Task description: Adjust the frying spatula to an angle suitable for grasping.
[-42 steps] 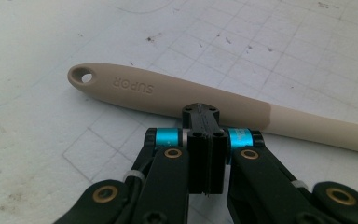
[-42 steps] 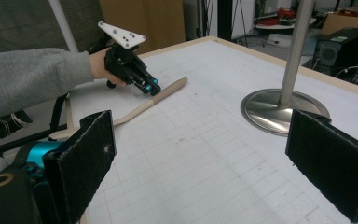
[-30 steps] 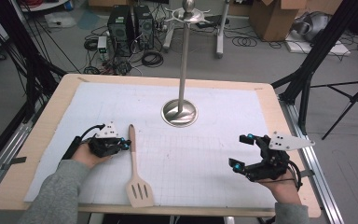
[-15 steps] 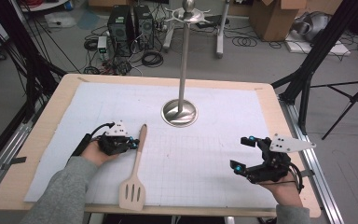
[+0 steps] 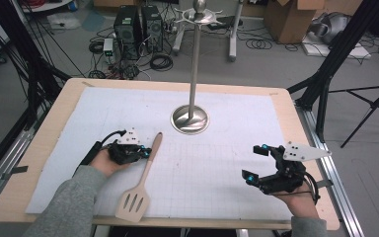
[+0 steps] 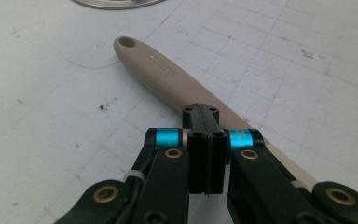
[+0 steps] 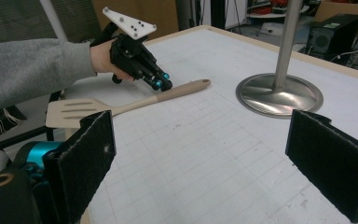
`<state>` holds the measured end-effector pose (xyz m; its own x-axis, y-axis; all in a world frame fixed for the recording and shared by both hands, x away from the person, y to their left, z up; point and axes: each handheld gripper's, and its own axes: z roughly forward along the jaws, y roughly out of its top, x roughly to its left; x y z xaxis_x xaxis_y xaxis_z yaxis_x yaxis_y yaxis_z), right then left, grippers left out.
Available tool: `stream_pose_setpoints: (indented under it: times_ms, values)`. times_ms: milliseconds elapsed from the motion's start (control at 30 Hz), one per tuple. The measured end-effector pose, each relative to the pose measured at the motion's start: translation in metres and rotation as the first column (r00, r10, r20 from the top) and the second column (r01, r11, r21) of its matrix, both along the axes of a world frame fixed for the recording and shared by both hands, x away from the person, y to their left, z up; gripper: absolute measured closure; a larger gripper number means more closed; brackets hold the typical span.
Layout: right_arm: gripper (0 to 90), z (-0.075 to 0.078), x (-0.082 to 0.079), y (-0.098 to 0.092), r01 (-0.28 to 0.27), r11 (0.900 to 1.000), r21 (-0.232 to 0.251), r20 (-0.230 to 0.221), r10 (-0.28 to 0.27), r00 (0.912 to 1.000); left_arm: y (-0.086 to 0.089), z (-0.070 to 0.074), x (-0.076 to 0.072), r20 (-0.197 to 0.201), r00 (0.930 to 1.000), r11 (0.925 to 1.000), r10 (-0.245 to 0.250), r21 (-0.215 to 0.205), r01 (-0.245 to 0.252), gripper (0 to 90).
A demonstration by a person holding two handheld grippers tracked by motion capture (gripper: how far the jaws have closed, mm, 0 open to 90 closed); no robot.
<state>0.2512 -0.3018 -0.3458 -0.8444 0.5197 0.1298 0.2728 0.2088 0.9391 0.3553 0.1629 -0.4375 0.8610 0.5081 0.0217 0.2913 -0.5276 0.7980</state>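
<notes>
My left fingers (image 6: pixel 207 140) are closed, pressing the spatula (image 5: pixel 141 181) handle; it seems light, stiff, smooth; mid-handle is best; right fingers (image 7: pixel 205 163) stand open.

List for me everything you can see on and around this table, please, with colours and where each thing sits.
spatula: one, beige, slotted blade near the front edge, handle angled toward the stand
stand: one, silver metal, round base mid-table with an upright pole
paper sheet: one, white with a grid, covering the tabletop
table: one, light wood
computer towers: two, black, on the floor behind the table
cardboard boxes: brown, floor at back right
left gripper: one, black, jaws shut against the spatula handle
right gripper: one, black, jaws open, front right
sleeves: grey
</notes>
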Motion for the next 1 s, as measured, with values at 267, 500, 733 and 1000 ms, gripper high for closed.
stream_pose_setpoints:
  times_ms: [267,500,733,1000]
  values:
    - [7.4,0.001,0.000,-0.002,-0.004,1.000,0.013,0.010,0.004,0.9999,-0.008,0.008,-0.018,-0.029,0.9960,0.9959,-0.084,-0.035,0.083,89.8]
    - [7.4,0.001,0.001,0.000,-0.009,1.000,0.020,0.004,0.009,0.9999,-0.013,0.005,-0.030,-0.053,0.9879,0.9893,-0.146,-0.012,0.145,89.8]
    - [7.4,-0.001,0.003,0.001,-0.012,1.000,0.017,0.004,0.012,0.9999,-0.016,0.002,-0.034,-0.076,0.9820,0.9849,-0.173,-0.008,0.173,89.7]
    - [7.4,-0.001,0.004,-0.002,-0.009,1.000,0.026,0.000,0.009,1.0000,-0.017,-0.003,-0.037,-0.114,0.9758,0.9816,-0.187,0.019,0.190,89.7]
